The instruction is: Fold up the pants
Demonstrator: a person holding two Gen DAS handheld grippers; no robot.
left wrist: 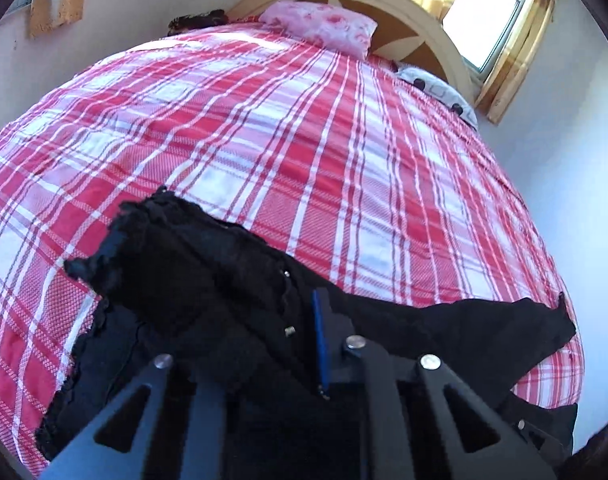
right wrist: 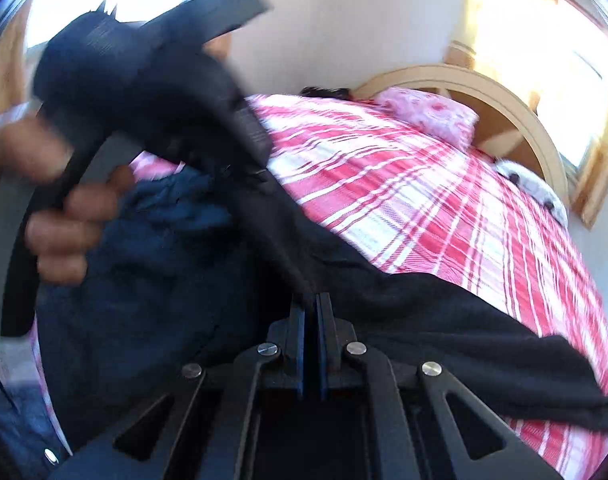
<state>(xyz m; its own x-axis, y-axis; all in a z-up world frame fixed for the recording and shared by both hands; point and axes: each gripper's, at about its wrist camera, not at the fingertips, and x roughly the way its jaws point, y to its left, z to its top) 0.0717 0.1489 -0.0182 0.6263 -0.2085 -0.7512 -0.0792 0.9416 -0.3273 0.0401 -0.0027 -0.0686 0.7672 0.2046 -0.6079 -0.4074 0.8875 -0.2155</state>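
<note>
While you hold the black pants (left wrist: 232, 300) at both ends, note each item as it lies.

Pants: dark garment at the near edge of the bed (left wrist: 304, 140), waistband end bunched and raised ahead of your left jaws, one leg trailing out to their right over the plaid cover.

Left gripper (left wrist: 264, 344): one blue-padded finger (left wrist: 319, 344) shows against the cloth; its partner is buried under the fabric. You appear to be pinching the waistband region, but the jaw gap is hidden, so you cannot tell for certain.

Right gripper (right wrist: 312, 312): jaws pressed nearly together, nipping a thin ridge of the pants right at the tips. Cloth fans away on both sides of the pinch.

Left hand (right wrist: 64, 216): seen from the right wrist view, up and left of the right jaws, wrapped round the left gripper's handle. That view is blurred.

Pillow (left wrist: 323, 28): pink, far ahead of the jaws at the headboard, well apart from the work.

Handling advice: keep both pinches firm and draw the cloth taut between them before laying it down. Line up the legs seam on seam, lower evenly onto the cover, and watch that the trailing leg does not slide off the near bed edge.
</note>
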